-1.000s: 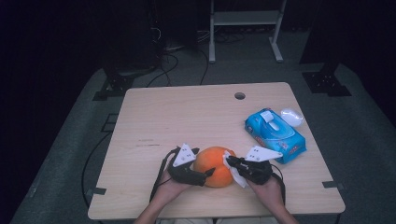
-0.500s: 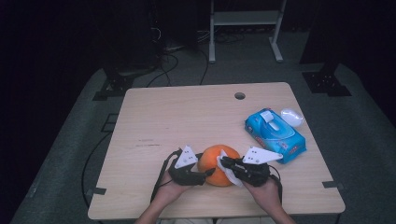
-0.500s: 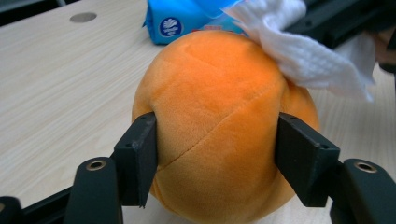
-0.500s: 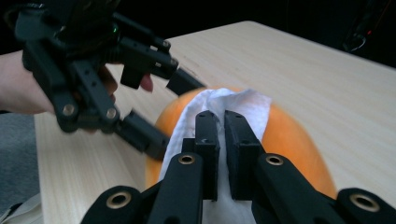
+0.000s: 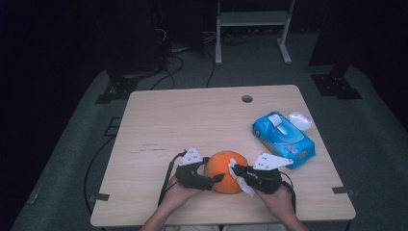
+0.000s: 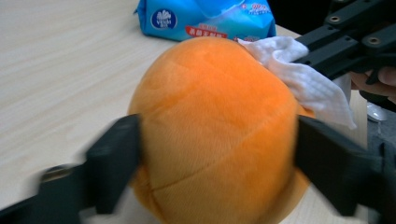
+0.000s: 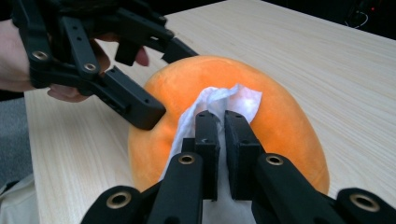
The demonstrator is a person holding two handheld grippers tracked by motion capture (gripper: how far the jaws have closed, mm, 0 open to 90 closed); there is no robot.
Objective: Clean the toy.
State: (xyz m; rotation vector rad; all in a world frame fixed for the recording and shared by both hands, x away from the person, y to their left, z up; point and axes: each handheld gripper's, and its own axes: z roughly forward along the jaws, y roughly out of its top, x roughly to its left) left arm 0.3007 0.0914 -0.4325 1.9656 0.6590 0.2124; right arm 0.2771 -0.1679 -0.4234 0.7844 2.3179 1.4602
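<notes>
The work in hand is wiping an orange plush ball [image 5: 226, 171] with a white wet wipe [image 5: 239, 176], and by the look of things it is underway rather than finished. The ball sits on the wooden surface [image 5: 192, 120] near its front edge, at about 6 o'clock from the middle, between the two hands.

The left gripper [image 5: 211, 179] comes at the ball from 9 o'clock. Its jaws have just been reopening after a squeeze, with the ball between them; in the left gripper view they stand either side of the plush, touching or nearly touching its flanks, and whether they press cannot be told through the blur. They seem to steady it.

The right gripper [image 5: 236, 171] reaches in from 3 o'clock with its jaws together, clamped on the wipe, whose free end lies crumpled against the upper side of the ball [image 7: 233, 112].

The blue wet-wipe pack [image 5: 284, 138] lies at 2 o'clock from the ball, flap open, with a small white lid-like piece [image 5: 300, 120] just beyond it, so drawing a wipe looks done. No dirt or wet streak can be made out on the plush, so how much has been cleaned cannot be judged. What seems left is to rub over the remaining faces, probably turning the ball, then lay the wipe aside.
</notes>
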